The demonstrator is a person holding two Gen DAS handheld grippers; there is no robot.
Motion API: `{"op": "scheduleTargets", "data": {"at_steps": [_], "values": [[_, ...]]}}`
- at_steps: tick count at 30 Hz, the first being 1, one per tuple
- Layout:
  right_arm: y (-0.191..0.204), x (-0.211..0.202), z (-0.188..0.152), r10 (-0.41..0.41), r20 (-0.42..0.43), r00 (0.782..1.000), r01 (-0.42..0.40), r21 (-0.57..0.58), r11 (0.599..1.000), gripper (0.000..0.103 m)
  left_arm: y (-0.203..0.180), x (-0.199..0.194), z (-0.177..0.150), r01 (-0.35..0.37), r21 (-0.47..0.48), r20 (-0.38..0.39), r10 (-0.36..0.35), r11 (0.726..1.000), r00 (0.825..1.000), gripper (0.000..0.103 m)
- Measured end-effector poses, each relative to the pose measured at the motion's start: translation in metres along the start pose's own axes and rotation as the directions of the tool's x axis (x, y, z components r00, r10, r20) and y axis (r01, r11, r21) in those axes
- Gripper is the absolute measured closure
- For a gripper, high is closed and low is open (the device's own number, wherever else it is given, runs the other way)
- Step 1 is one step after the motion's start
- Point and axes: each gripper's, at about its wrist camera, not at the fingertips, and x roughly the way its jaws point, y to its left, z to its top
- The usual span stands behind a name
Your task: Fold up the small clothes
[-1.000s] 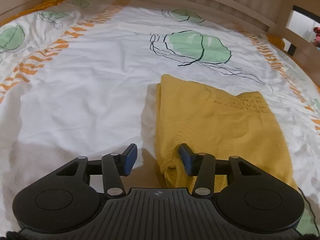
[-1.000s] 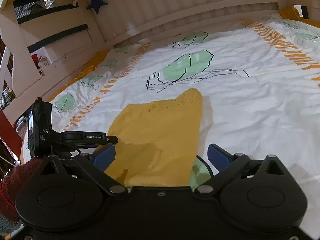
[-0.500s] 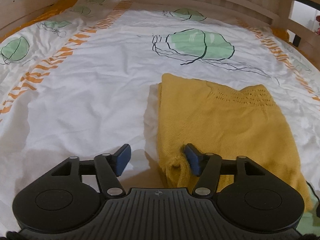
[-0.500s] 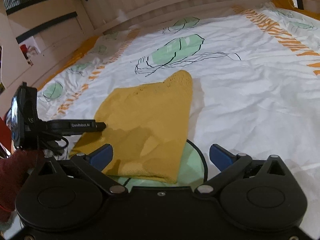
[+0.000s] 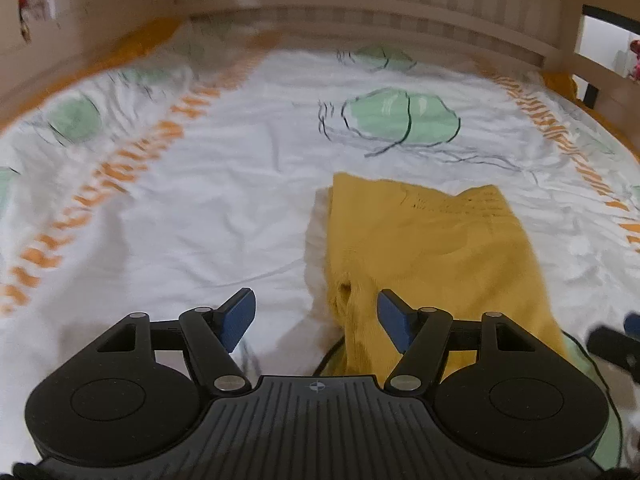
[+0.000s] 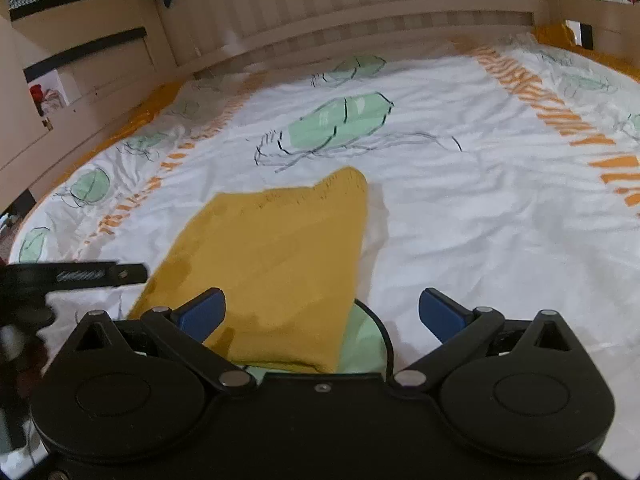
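Both tools have drawn back from the yellow knit garment (image 5: 432, 256), which lies folded on the white bedsheet (image 5: 208, 208), the left gripper (image 5: 316, 316) spread wide at its bunched near-left corner and the right gripper (image 6: 322, 316) gaping over its near-right corner, neither holding anything.

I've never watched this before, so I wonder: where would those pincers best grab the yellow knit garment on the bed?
Probably its two near corners, coming in low from the near edge: the yellow garment lies flat, its near hem between the open left gripper and open right gripper.
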Motion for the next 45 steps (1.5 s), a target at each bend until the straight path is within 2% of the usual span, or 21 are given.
{"op": "scheduleTargets", "data": {"at_steps": [7,12,17,28,45], "values": [[0.021,-0.02,0.007,-0.057,0.042,0.998,0.06,-0.09,0.994,0.001,-0.006,-0.06,-0.008,-0.136,0.035,0.061,0.134,0.99,0.989,0.037],[0.026,-0.032,0.012,-0.118,0.041,0.992,0.119,-0.027,0.993,0.001,-0.003,-0.071,-0.007,-0.079,0.028,0.02,0.078,0.996,0.997,0.037],[0.027,-0.035,0.011,-0.071,0.013,0.997,0.071,-0.022,0.997,0.001,-0.009,-0.068,-0.011,-0.08,0.021,-0.019,0.08,0.997,0.997,0.037],[0.026,-0.032,-0.002,-0.076,-0.046,0.996,0.076,-0.005,0.997,0.001,-0.018,-0.058,-0.029,-0.065,0.014,-0.122,0.066,0.998,0.99,0.037],[0.028,-0.027,-0.006,-0.062,-0.078,0.995,0.062,0.004,0.998,0.001,-0.021,-0.052,-0.031,-0.049,-0.005,-0.161,0.048,0.999,0.986,0.037]]}}
